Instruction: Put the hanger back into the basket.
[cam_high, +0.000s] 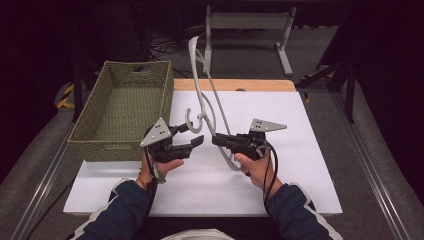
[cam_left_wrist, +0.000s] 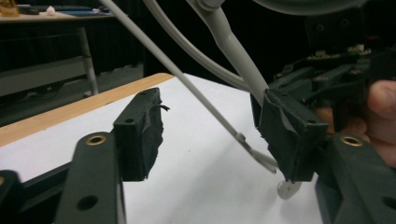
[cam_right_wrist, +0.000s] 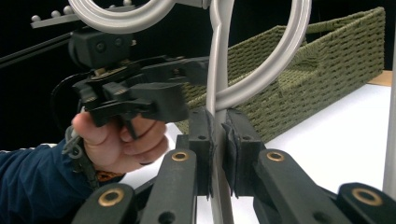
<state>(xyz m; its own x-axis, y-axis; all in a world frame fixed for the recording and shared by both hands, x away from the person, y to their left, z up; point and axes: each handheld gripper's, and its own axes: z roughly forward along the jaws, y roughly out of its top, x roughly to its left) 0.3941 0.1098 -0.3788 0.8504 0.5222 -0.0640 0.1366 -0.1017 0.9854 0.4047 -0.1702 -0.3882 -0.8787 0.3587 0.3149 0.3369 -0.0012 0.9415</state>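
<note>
A: We see a grey plastic hanger (cam_high: 202, 95) standing tilted near the middle of the high view, its long arms reaching up toward the top centre of the frame and its hook curling just left of centre.

B: And the right gripper (cam_high: 218, 138), right of centre, has it. In the right gripper view we see both jaws pressed together on a thin grey bar of the hanger (cam_right_wrist: 215, 70) at the lower middle of the frame.

A: The left gripper (cam_high: 196, 134) sits just left of the hook. In the left gripper view we see its jaws spread wide, with a hanger (cam_left_wrist: 205, 100) bar slanting through the gap from upper left to lower right, touching neither pad as far as we can tell.

B: Both hands rise from the bottom edge over the white table (cam_high: 300, 165).

A: A woven green basket (cam_high: 122, 107) stands at the left of the high view, its near right corner just beside the left gripper.
</note>
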